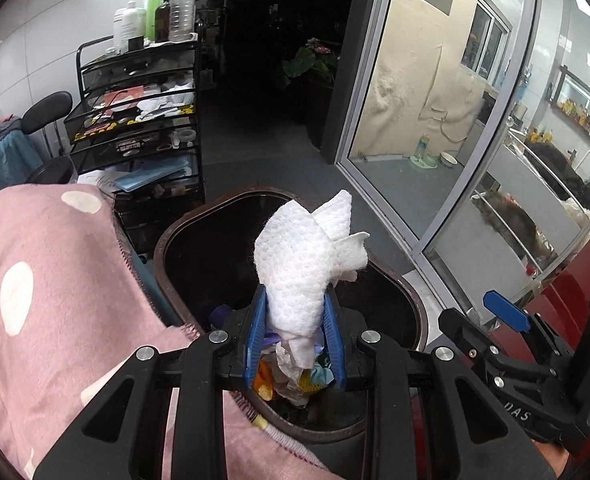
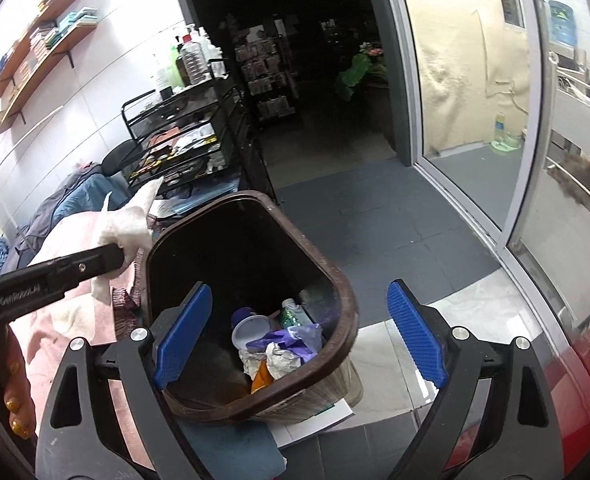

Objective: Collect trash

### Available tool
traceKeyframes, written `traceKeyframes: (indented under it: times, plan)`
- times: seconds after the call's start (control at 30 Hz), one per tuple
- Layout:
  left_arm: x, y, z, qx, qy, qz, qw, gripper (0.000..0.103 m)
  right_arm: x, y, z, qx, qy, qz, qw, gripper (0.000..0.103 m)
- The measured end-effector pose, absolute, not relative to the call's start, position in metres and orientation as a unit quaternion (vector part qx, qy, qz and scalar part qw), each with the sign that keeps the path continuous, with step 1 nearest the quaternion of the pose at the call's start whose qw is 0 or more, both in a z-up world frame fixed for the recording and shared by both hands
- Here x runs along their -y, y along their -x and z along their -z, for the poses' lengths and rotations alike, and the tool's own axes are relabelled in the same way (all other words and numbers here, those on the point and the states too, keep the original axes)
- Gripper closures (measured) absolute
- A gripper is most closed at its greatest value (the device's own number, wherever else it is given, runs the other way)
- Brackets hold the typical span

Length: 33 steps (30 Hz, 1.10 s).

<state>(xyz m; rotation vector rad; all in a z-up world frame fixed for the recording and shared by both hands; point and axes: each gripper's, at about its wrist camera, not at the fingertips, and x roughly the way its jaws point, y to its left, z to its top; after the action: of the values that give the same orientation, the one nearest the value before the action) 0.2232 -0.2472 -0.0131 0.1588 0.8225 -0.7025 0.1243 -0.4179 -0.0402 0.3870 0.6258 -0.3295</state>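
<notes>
My left gripper (image 1: 295,320) is shut on a crumpled white tissue (image 1: 307,256) and holds it above the near rim of a brown trash bin (image 1: 407,292). The bin holds a pile of trash (image 2: 279,344): wrappers, a purple glove, a white lid, orange scraps. In the right wrist view the bin (image 2: 335,280) stands just ahead, between the fingers of my right gripper (image 2: 301,328), which is open and empty. The left gripper's black finger and the tissue (image 2: 127,220) show at the bin's left rim.
A pink dotted blanket (image 1: 55,280) lies left of the bin. A black mesh drawer cart (image 1: 135,128) with bottles on top stands behind it. A glass sliding door (image 1: 435,120) is to the right. A red surface (image 2: 575,380) is at the far right.
</notes>
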Motion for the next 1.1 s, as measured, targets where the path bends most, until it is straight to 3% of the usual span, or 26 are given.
traceKeyframes:
  times: [0.1, 0.13, 0.17, 0.2, 0.23, 0.33, 0.5, 1.1]
  plan:
    - [0.253, -0.225, 0.013, -0.391, -0.079, 0.338, 0.852, 0.071, 0.421, -0.123, 0.04, -0.304, -0.192, 0.166, 0.918, 0.015]
    - [0.254, -0.225, 0.013, -0.392, -0.079, 0.339, 0.851, 0.063, 0.422, -0.122, 0.04, -0.303, -0.193, 0.168, 0.918, 0.015]
    - [0.254, -0.226, 0.013, -0.391, -0.081, 0.339, 0.852, 0.046, 0.424, -0.121, 0.041, -0.303, -0.193, 0.17, 0.918, 0.015]
    - [0.254, -0.225, 0.012, -0.386, -0.081, 0.336, 0.855, 0.038, 0.424, -0.121, 0.041, -0.304, -0.193, 0.172, 0.917, 0.014]
    - [0.253, -0.223, 0.009, -0.375, -0.081, 0.334, 0.861, 0.023, 0.424, -0.121, 0.042, -0.304, -0.194, 0.172, 0.917, 0.013]
    - [0.248, -0.216, 0.001, -0.344, -0.08, 0.336, 0.873, 0.01, 0.425, -0.12, 0.043, -0.304, -0.197, 0.174, 0.916, 0.012]
    - [0.241, -0.209, -0.008, -0.317, -0.084, 0.334, 0.884, 0.006, 0.423, -0.123, 0.044, -0.308, -0.197, 0.172, 0.915, 0.012]
    - [0.145, -0.154, -0.032, -0.241, -0.049, 0.264, 0.933, 0.005, 0.385, -0.134, 0.037, -0.302, -0.173, 0.125, 0.929, 0.008]
